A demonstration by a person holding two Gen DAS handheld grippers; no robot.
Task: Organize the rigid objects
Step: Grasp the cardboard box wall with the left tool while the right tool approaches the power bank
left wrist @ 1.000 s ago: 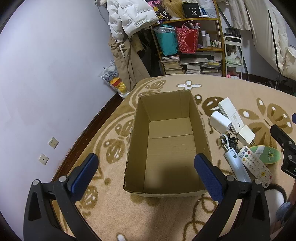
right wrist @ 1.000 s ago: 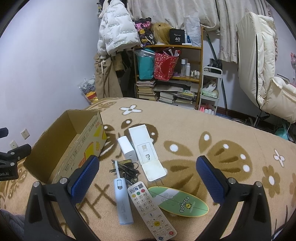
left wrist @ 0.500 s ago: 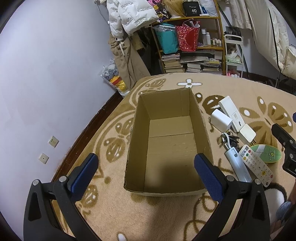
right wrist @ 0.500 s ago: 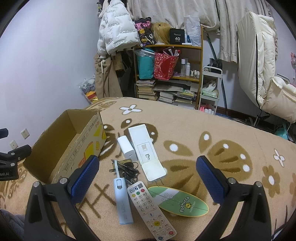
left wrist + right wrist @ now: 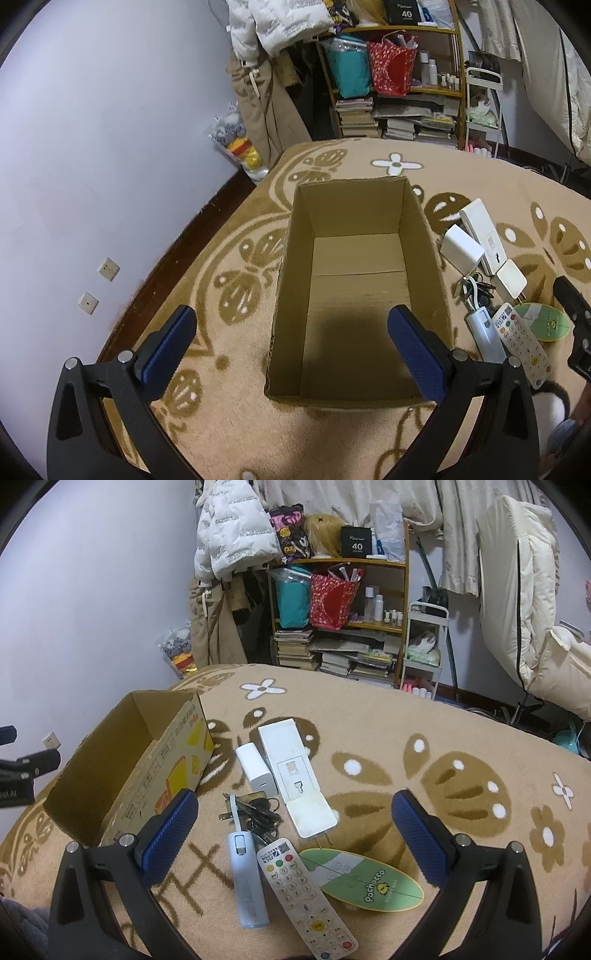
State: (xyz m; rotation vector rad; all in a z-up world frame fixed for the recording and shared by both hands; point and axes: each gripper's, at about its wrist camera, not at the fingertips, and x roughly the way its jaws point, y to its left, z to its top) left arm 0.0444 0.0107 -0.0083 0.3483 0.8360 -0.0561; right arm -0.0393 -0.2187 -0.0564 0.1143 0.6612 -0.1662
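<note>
An open cardboard box (image 5: 354, 288) fills the centre of the left wrist view, nothing inside it. The left gripper (image 5: 291, 332) hangs above its near edge, jaws spread wide and holding nothing. In the right wrist view the right gripper (image 5: 295, 823), equally wide and unladen, looks down on a white remote control (image 5: 306, 890) at lower centre, beside a pale blue stick-shaped device (image 5: 246, 878). The remote control looks light, stiff and smooth; pinching across its narrow middle seems safest.
</note>
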